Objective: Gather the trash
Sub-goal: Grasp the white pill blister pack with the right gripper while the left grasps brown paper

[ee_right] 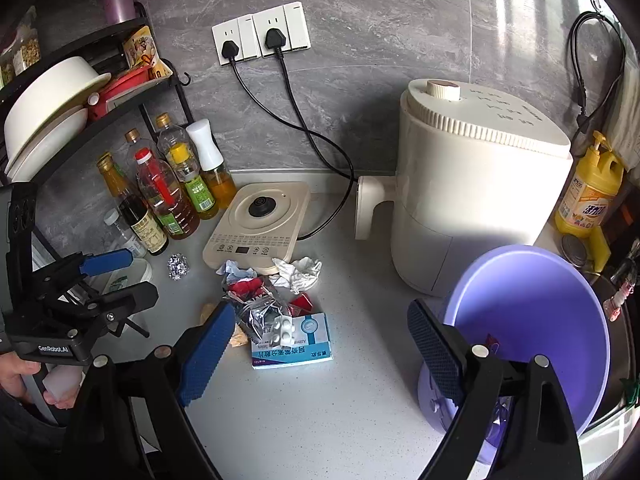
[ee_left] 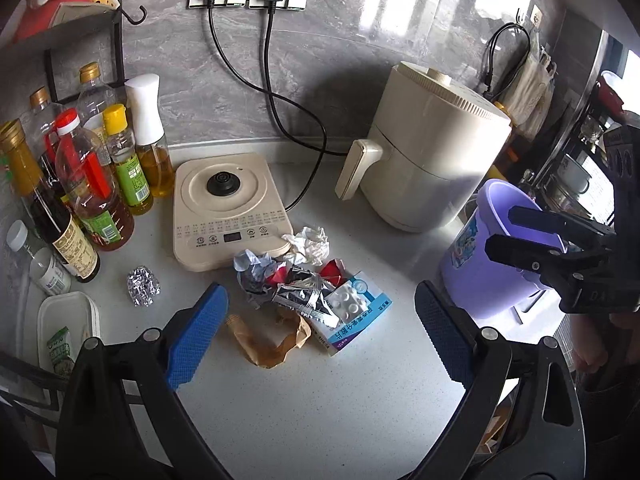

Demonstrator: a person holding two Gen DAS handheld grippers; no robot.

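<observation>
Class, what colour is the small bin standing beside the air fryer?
Light purple bin; it shows best in the right wrist view.

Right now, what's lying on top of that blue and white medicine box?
A white blister pack of pills lies on the medicine box, and crumpled silver foil wrappers overlap its far edge. The box's face beneath them is hidden.

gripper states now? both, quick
Left gripper: open, holding nothing, above the trash pile.
Right gripper: open, empty, beside the purple bin.
</observation>
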